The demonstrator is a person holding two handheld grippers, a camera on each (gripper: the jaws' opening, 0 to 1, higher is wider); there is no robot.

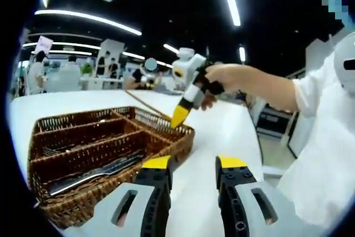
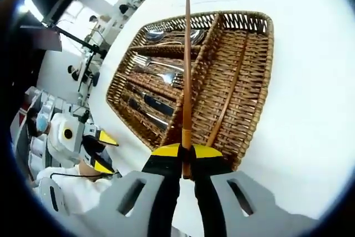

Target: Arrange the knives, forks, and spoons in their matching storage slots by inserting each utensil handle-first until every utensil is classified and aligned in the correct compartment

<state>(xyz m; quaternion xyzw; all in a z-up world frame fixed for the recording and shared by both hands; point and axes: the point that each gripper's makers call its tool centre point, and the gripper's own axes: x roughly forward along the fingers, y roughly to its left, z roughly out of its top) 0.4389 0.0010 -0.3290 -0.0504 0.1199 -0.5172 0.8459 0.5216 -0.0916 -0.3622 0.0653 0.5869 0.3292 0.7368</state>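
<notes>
White table, wicker tray; right tongs clamping chopstick, left tongs agape, empty

**Basket, utensils and chopsticks on the table**

A basket sits on the table, split into long slots. In the right gripper view, spoons, forks and knives lie in neighbouring slots, one chopstick lies in the wide compartment, and another chopstick, clamped in the right gripper, hangs over the basket. The left gripper hovers just beside the basket.
</notes>
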